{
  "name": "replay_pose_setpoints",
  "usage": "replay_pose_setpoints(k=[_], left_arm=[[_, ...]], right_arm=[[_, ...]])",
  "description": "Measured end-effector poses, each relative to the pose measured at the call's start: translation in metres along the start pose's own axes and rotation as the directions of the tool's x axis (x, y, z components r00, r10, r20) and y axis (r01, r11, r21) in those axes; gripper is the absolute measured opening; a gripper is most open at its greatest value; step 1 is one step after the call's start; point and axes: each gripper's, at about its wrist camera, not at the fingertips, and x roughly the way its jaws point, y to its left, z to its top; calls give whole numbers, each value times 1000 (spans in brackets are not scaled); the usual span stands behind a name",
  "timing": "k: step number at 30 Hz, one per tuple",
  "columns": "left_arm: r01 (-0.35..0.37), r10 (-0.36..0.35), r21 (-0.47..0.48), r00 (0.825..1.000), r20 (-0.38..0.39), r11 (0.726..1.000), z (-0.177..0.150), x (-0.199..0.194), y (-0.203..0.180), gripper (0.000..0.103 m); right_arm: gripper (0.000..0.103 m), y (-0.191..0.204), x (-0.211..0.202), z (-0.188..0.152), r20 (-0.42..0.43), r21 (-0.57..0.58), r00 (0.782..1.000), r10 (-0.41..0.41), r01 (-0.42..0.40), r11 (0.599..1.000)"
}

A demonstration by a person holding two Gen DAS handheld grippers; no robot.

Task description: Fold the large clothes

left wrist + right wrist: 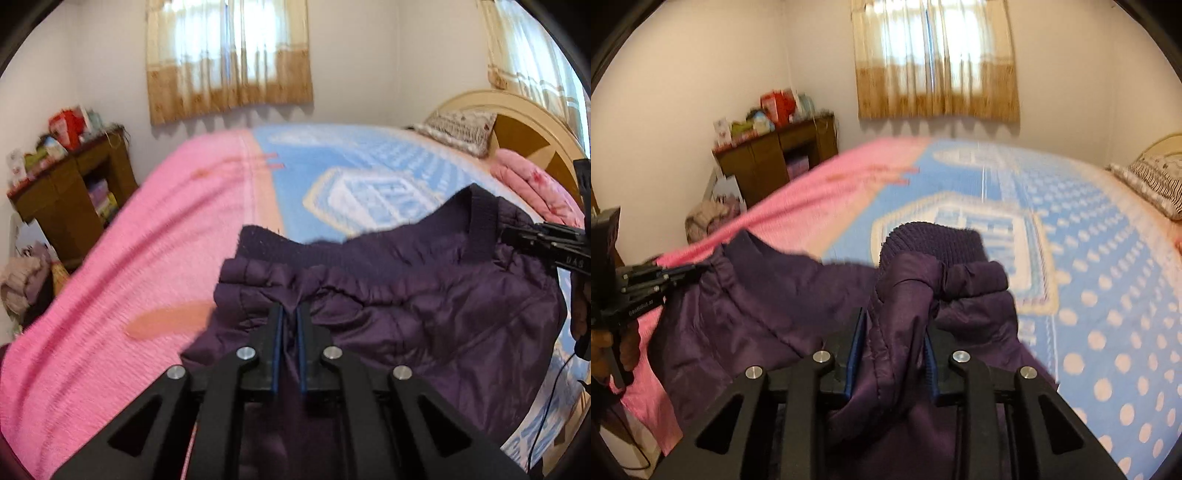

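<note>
A dark purple padded jacket [424,295] hangs stretched between my two grippers above the bed. My left gripper [290,314] is shut on a gathered edge of the jacket near its ribbed band. My right gripper [894,328] is shut on a thick bunch of the jacket [897,332], with a ribbed cuff or collar [931,240] standing up beyond the fingers. The right gripper also shows at the right edge of the left wrist view [517,232], and the left gripper at the left edge of the right wrist view [690,273], both pinching the jacket.
The bed [1089,277] has a blue dotted sheet and a pink blanket [129,258] on its left half. A patterned pillow [458,129] and a headboard [524,122] are at the right. A brown cabinet [775,158] with clutter stands against the far wall, under a curtained window [938,59].
</note>
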Motion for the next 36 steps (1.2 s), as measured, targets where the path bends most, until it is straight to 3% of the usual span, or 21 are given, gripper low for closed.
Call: replay_pose_setpoints(k=[3,9,14,16,18,24,32,36], left_arm=[[-48,48,-1,999,25,999,10,1,1,7],[-69,76,-109,995,61,992,15,16,18,7],[-178,180,-96,983,14,979,16,67,15,7],[-243,242,-58,970,-21,968,8,89,15,8],[-250,246,-73,967,-68,965,-4,104,20,8],[-294,290,-25,953,-87,956,-17,113,13,8],[-322,321,-2,943,-92,947,-15,115,9,8],[-318,313,-45,945,-100,947,-6,101,13,19]], right_arm=[[28,-2,-2,9,34,36,999,-8,7,999],[28,-7,12,19,60,82,997,-52,47,995],[28,-24,78,10,-91,110,990,-106,116,987],[35,-30,102,-5,-178,121,980,-93,115,986],[44,-36,105,-15,-164,154,984,-76,102,983],[48,-43,120,-21,-217,182,975,-55,95,979],[51,-45,125,-26,-206,175,977,-56,93,980],[59,-61,101,-17,-188,273,982,18,35,961]])
